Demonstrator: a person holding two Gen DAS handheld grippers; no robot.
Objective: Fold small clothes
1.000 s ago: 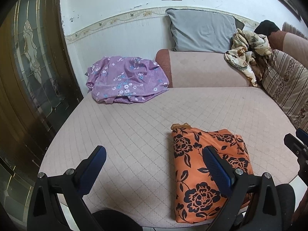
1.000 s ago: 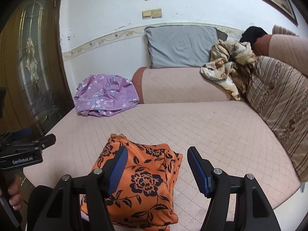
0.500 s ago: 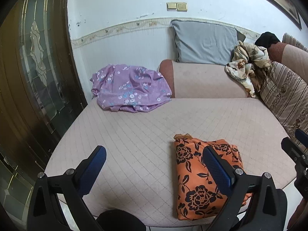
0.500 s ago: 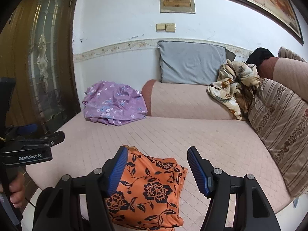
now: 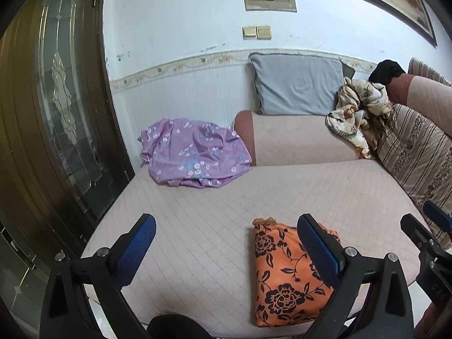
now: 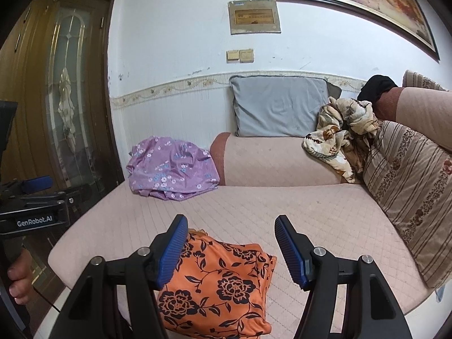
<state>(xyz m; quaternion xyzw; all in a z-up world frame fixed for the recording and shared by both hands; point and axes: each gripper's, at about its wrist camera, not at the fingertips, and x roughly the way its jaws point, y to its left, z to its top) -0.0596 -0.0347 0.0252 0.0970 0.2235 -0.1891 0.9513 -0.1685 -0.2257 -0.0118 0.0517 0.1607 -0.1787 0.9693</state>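
**Both grippers empty above folded orange garment, purple one waiting**

My left gripper (image 5: 226, 243) is spread wide, nothing between the pads. My right gripper (image 6: 230, 247) is also parted and holding nothing. Both hover above the near edge of the sofa seat (image 5: 197, 226).

The orange floral garment (image 5: 285, 276) lies below me at the front edge of the seat, folded into a compact rectangle, looks done. The purple floral garment (image 5: 195, 155) sits crumpled at the back left corner of the seat, against the armrest (image 5: 296, 138), well apart from the orange one. Likely next to fold.

Handling guess: thin woven cloth, light, limp, maybe a bit slick; it will sag and drape, not hold shape. Best to pinch a hem or corner at the edge of the heap, one gripper each side, then lift and spread flat. A grab in the middle would just bunch it.

Surface: quilted pale pink cover, soft, some friction, plenty of bare room mid-seat. Room: grey pillow (image 5: 296, 84) and a crumpled beige patterned cloth (image 5: 356, 113) at the back, striped cushion (image 5: 418, 152) to the right, wood and glass door (image 5: 56, 113) to the left, white wall with switches (image 5: 256, 32).
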